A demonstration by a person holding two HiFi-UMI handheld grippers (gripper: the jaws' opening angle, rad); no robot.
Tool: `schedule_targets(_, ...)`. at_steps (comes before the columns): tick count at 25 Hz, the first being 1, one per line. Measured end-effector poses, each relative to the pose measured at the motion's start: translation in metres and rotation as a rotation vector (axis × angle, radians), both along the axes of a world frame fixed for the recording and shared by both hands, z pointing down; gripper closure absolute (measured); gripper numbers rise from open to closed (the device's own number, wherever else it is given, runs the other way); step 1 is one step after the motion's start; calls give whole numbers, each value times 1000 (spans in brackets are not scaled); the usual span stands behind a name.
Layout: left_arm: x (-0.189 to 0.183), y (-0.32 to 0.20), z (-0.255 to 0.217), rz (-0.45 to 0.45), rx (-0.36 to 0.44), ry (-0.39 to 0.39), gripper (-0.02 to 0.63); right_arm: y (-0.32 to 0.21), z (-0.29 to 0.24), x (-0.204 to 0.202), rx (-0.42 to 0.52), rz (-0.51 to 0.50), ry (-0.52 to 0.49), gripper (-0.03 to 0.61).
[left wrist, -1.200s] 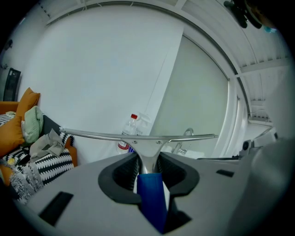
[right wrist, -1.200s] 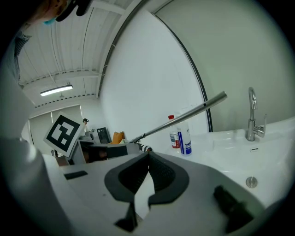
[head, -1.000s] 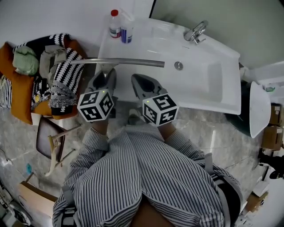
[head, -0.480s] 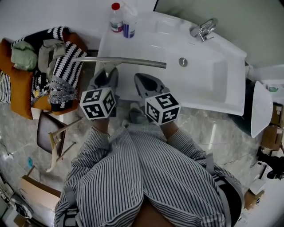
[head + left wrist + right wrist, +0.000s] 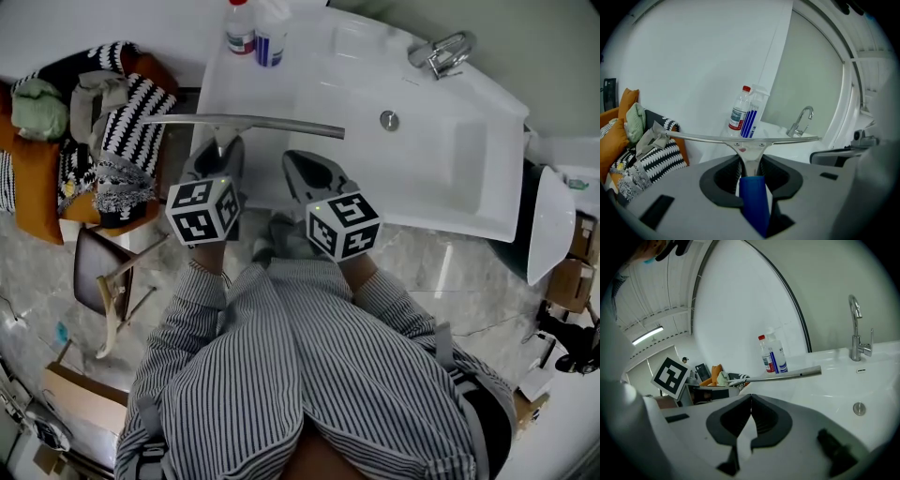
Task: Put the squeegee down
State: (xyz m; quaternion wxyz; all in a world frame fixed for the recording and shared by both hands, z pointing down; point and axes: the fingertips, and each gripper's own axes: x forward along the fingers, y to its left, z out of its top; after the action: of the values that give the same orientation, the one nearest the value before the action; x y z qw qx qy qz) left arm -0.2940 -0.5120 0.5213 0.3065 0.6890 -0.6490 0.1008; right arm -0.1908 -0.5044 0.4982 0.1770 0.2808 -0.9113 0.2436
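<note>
I have left gripper (image 5: 750, 161) clamped on squeegee (image 5: 246, 123) at neck, blue handle lying back between jaws. Blade crosswise at my 12 o'clock, over left rim of sink (image 5: 450, 202); contact unclear to me. Right gripper (image 5: 749, 399) at 3 o'clock of left, jaws together, empty. Bottles (image 5: 255, 33) at 12 o'clock beyond blade.

Open room on flat counter (image 5: 281, 89) left of basin (image 5: 441, 159), bare from near edge up to far corner. Blocked at far left corner by two bottles (image 5: 255, 28) standing side by side. Faucet (image 5: 439, 53) upright at far right, behind basin. Clothes pile (image 5: 103, 141) just beside counter's left end, with left tip of squeegee (image 5: 253, 123) blade out over it. Dark container (image 5: 520, 225) close off right end.
</note>
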Motion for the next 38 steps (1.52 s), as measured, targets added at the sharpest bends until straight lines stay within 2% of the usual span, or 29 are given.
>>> schedule_targets(14,1,-6,45,12,-123,-29,482,-15,32,0,-75,-1,10,563)
schedule_targets(27,2,-7,69,17,-183,-42,480,-14,44,-2,-109,-17,11,563)
schedule_targets(38,0,-12,78,16,-229,-117,479,-15,48,4,-117,-6,13,563)
